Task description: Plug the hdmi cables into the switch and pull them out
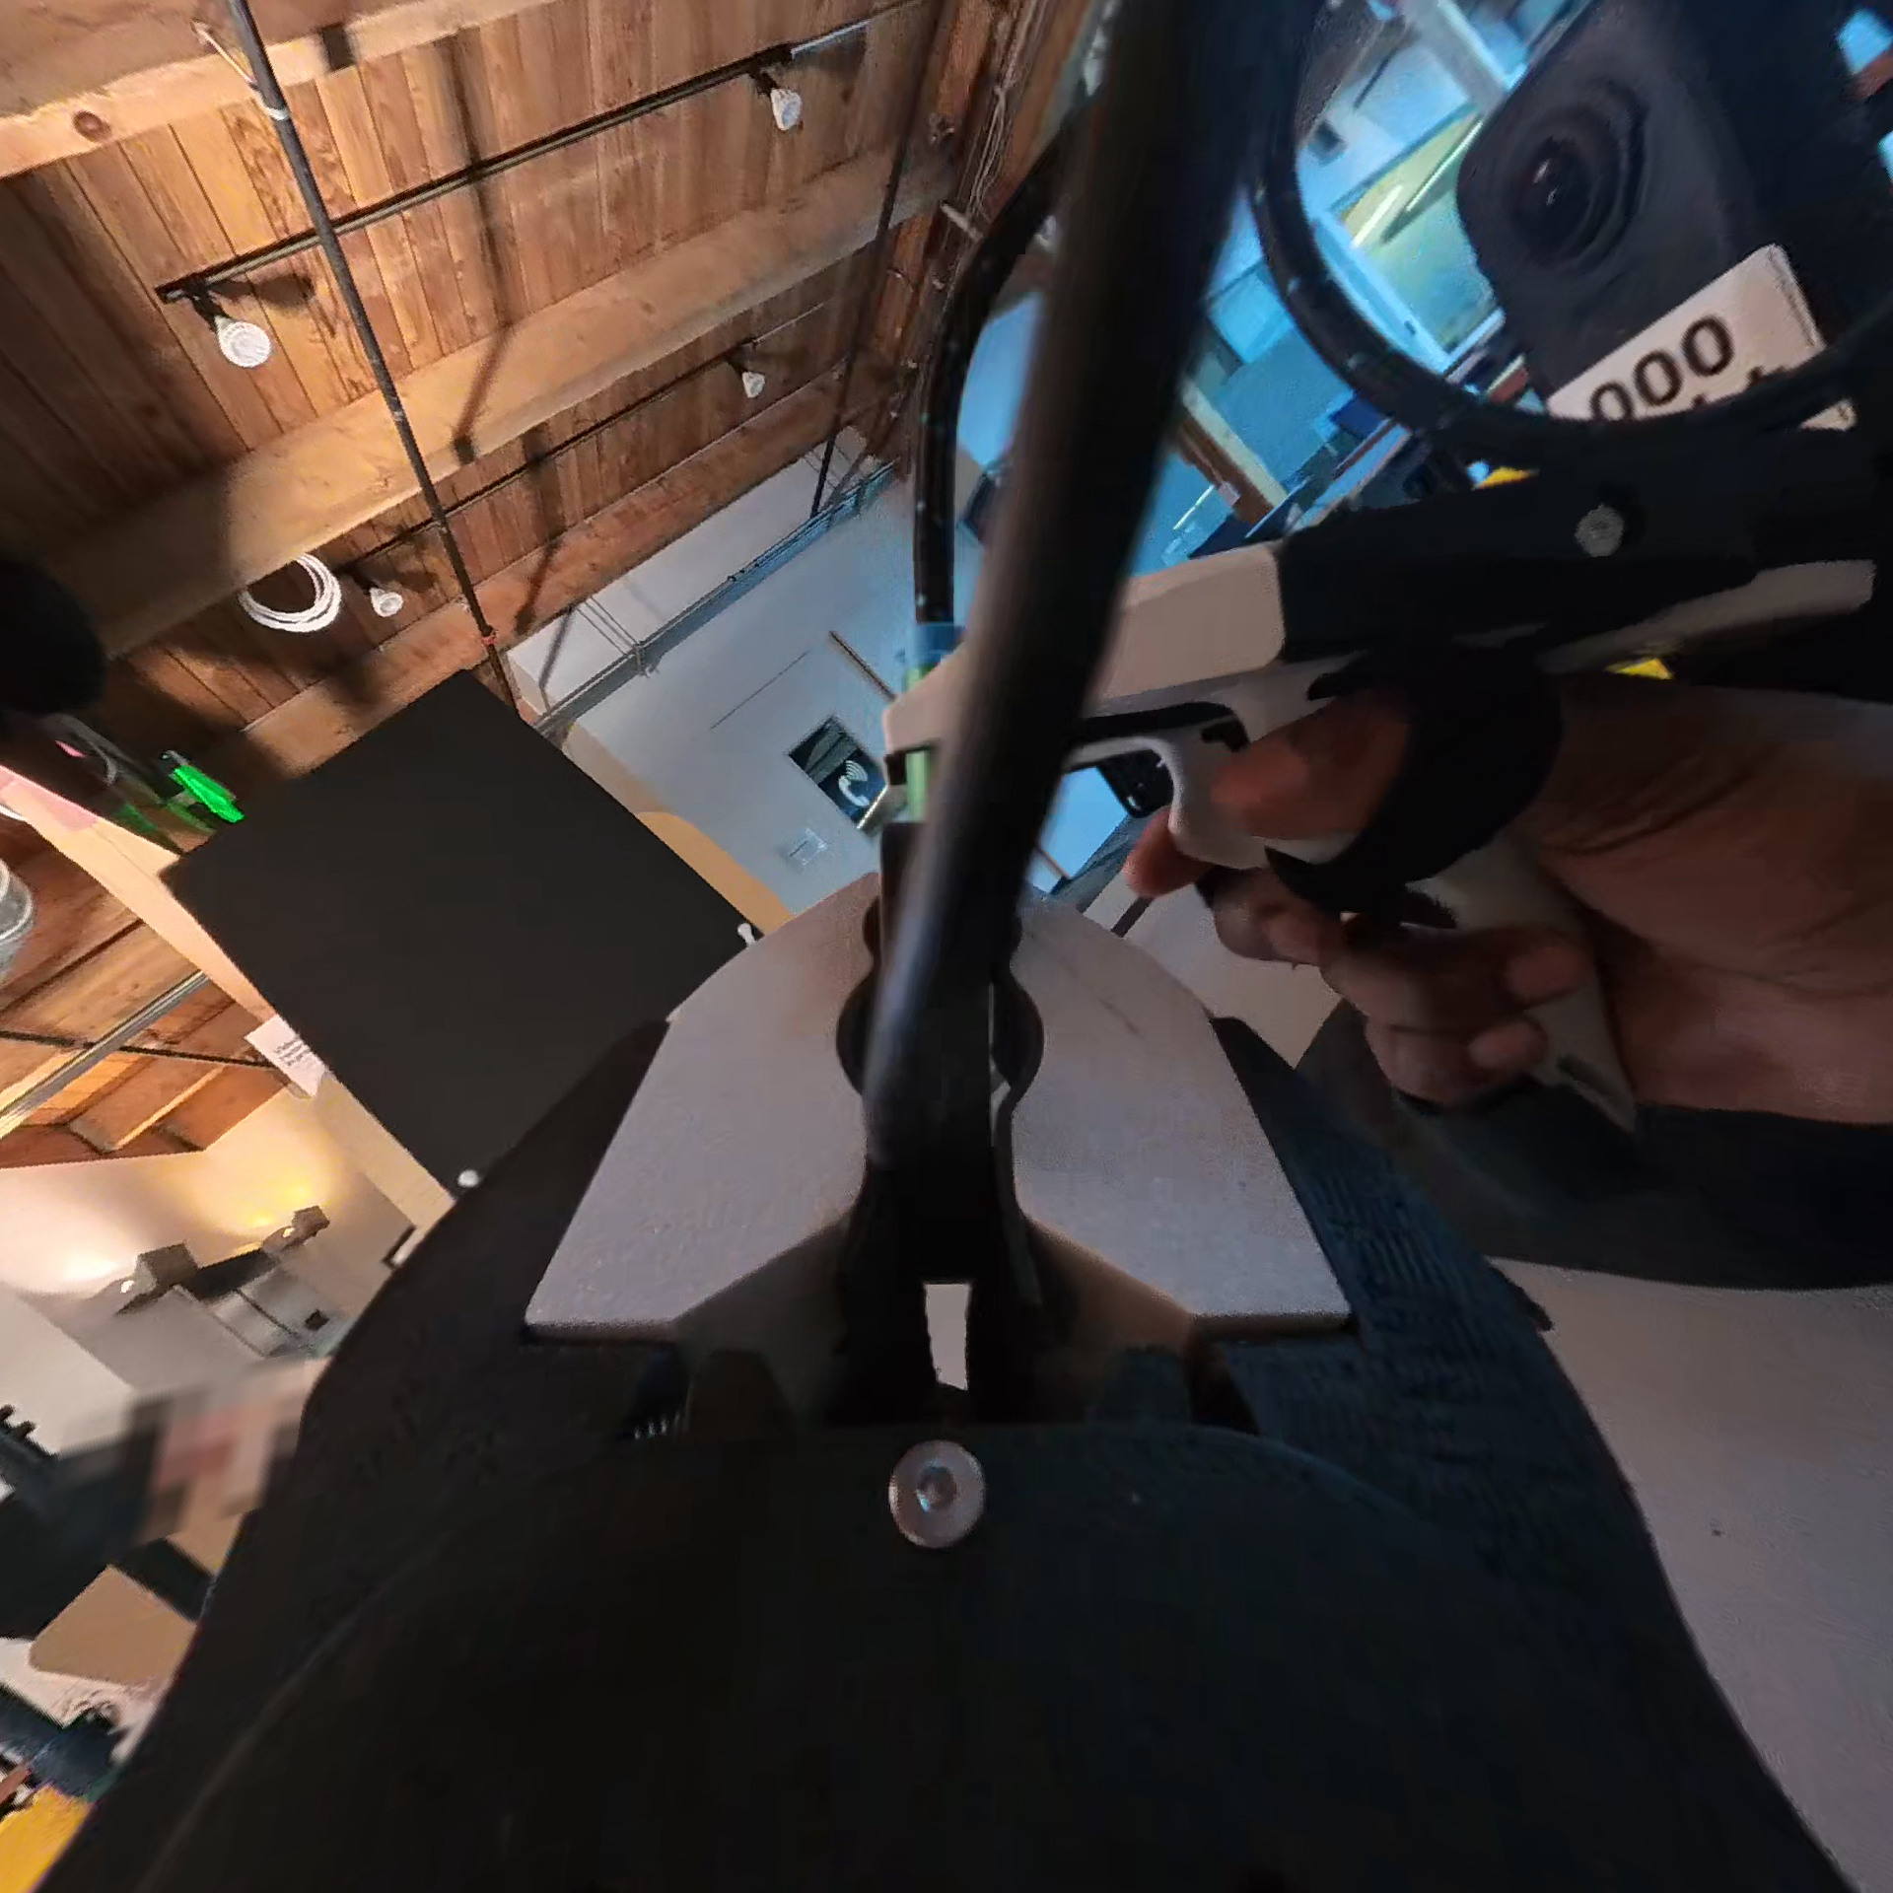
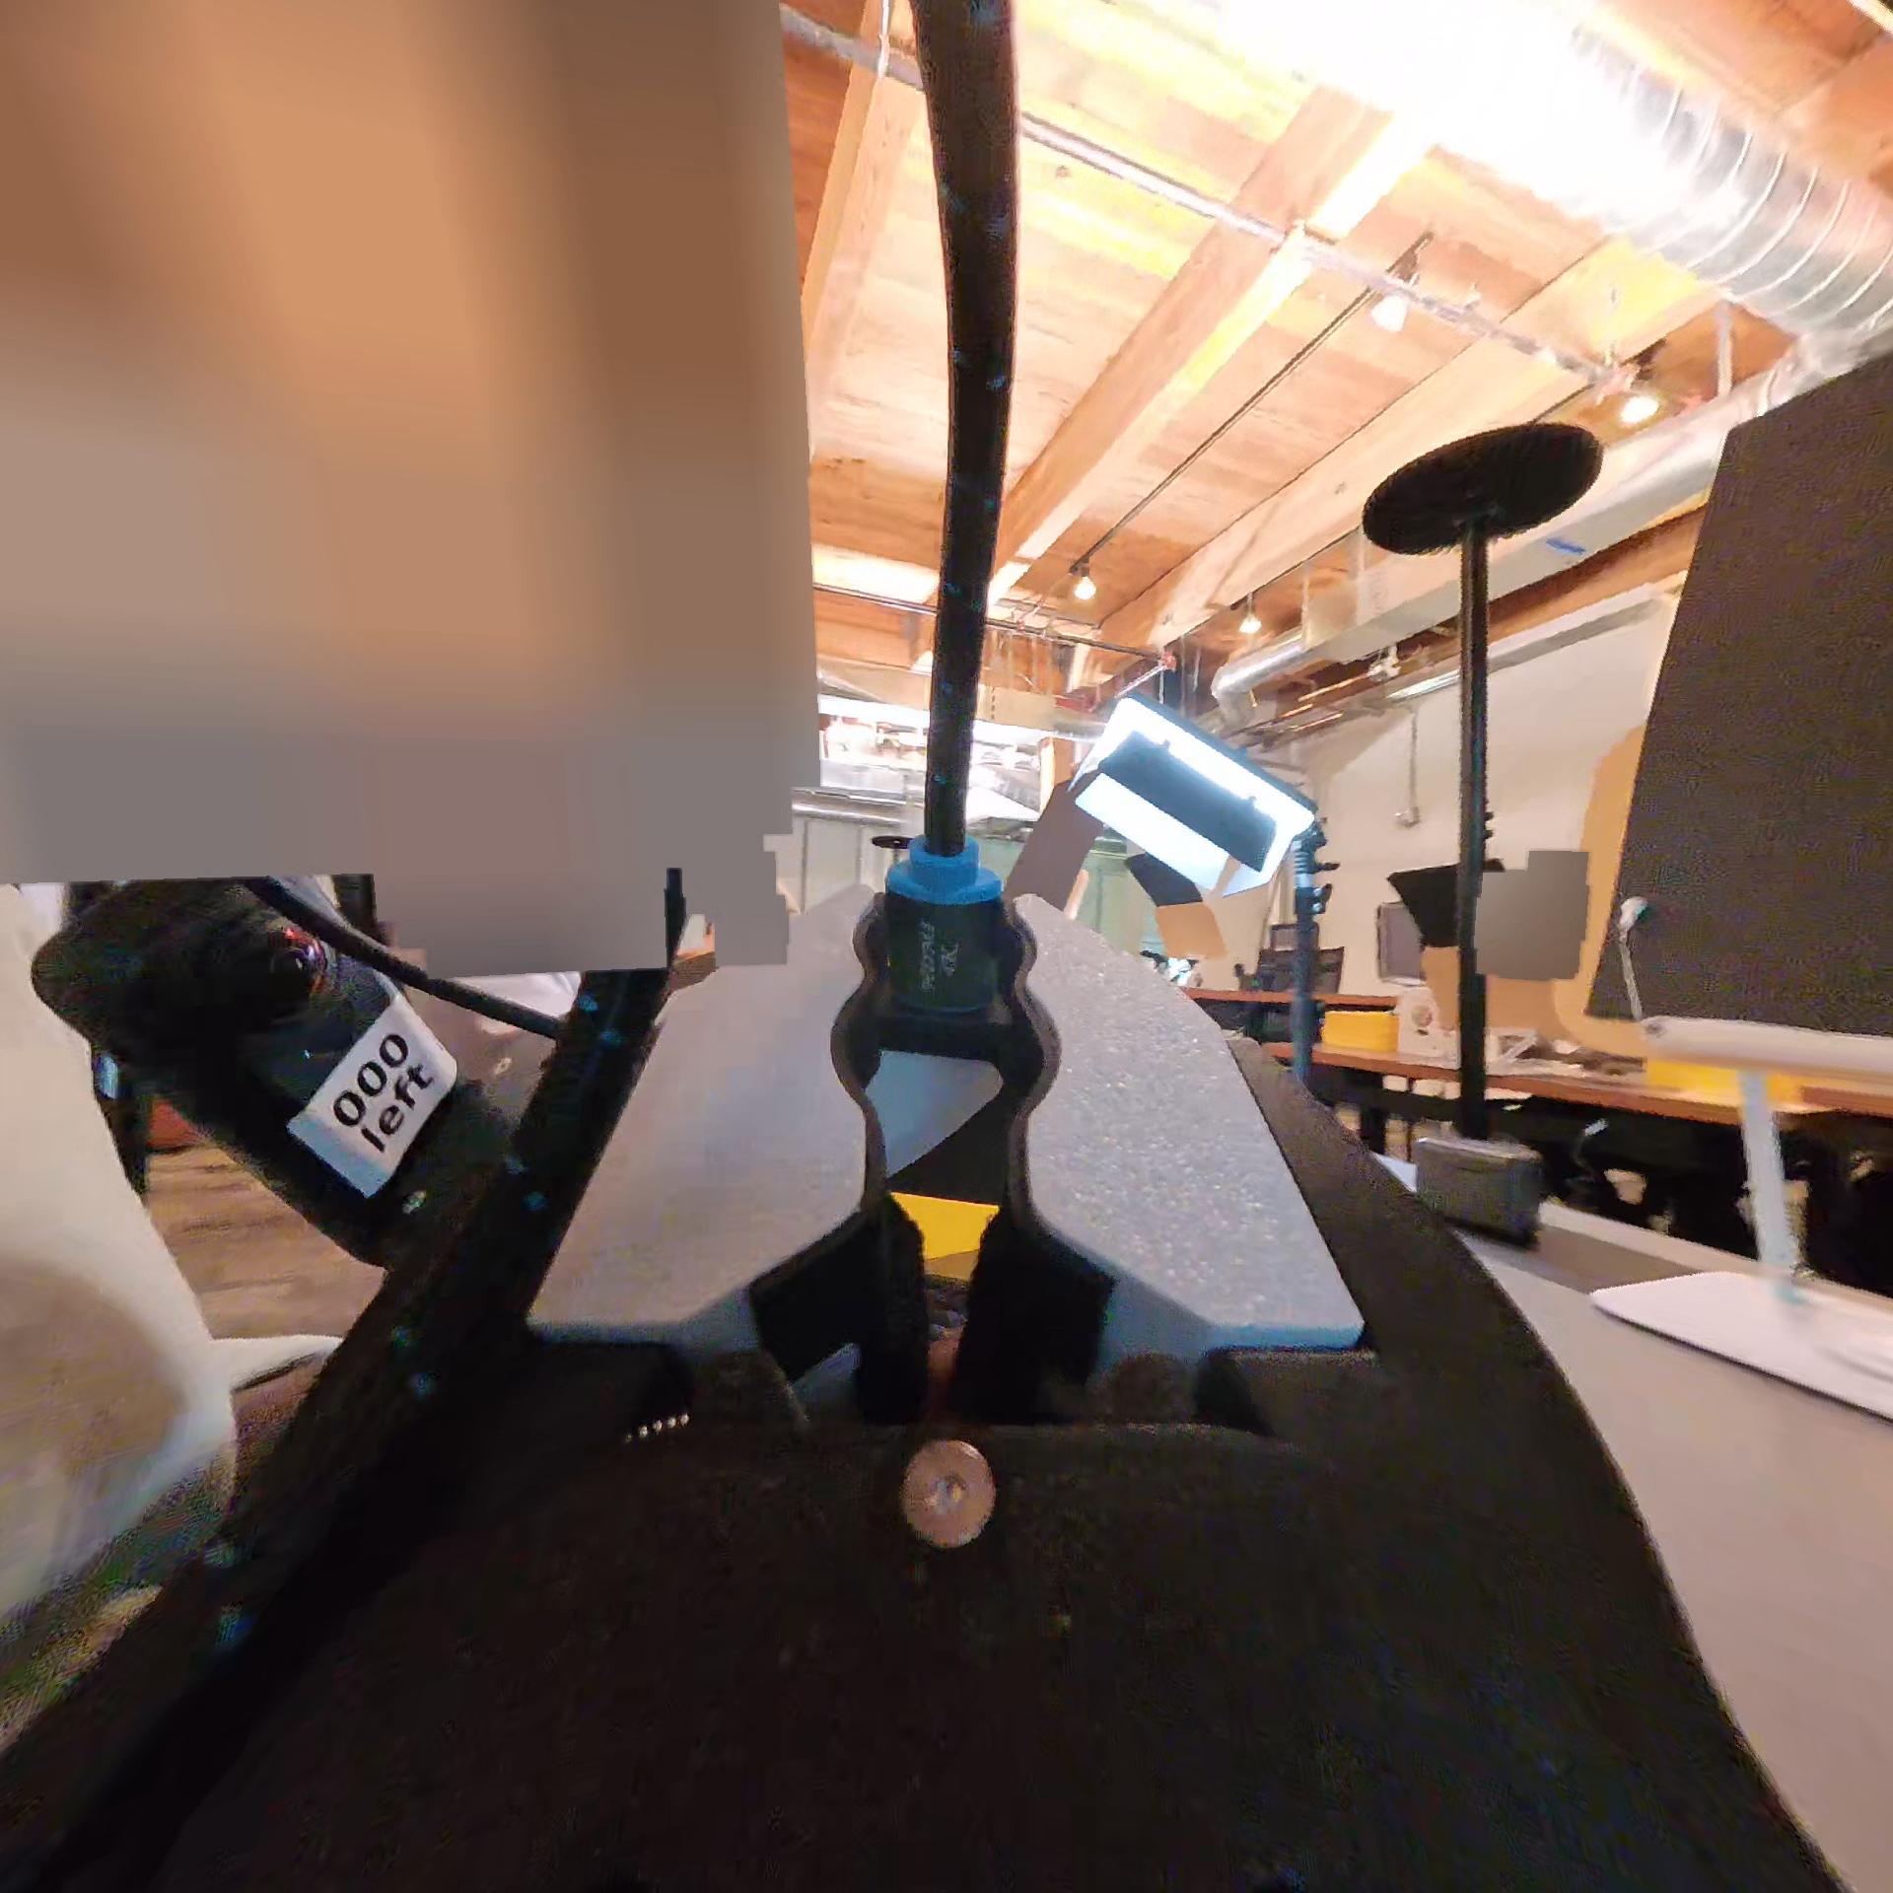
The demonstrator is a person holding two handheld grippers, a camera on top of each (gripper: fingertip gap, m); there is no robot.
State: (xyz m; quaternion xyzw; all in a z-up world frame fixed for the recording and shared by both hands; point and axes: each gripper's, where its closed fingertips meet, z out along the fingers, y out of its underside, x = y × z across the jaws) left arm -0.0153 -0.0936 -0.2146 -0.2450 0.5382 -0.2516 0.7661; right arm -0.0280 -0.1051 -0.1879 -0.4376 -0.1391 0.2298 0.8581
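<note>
Under wood ceiling (image 2: pixel 1178 338) | L gripper (image 1: pixel 937 1024) closed on black cable (image 1: pixel 1035 512) | R gripper (image 2: pixel 942 983) clamped on blue-collared plug (image 2: pixel 940 922), cable rising toward ceiling

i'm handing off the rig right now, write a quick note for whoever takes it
Left gripper: shut on a black cable, gripped along its cord.
Right gripper: shut on the other cable's plug, blue collar up, cord rising above.
Both grippers are raised and tilted toward the ceiling. The switch is not in view, so what is plugged or pulled cannot be told.
Next: find the switch, check its ports, carry on.
</note>
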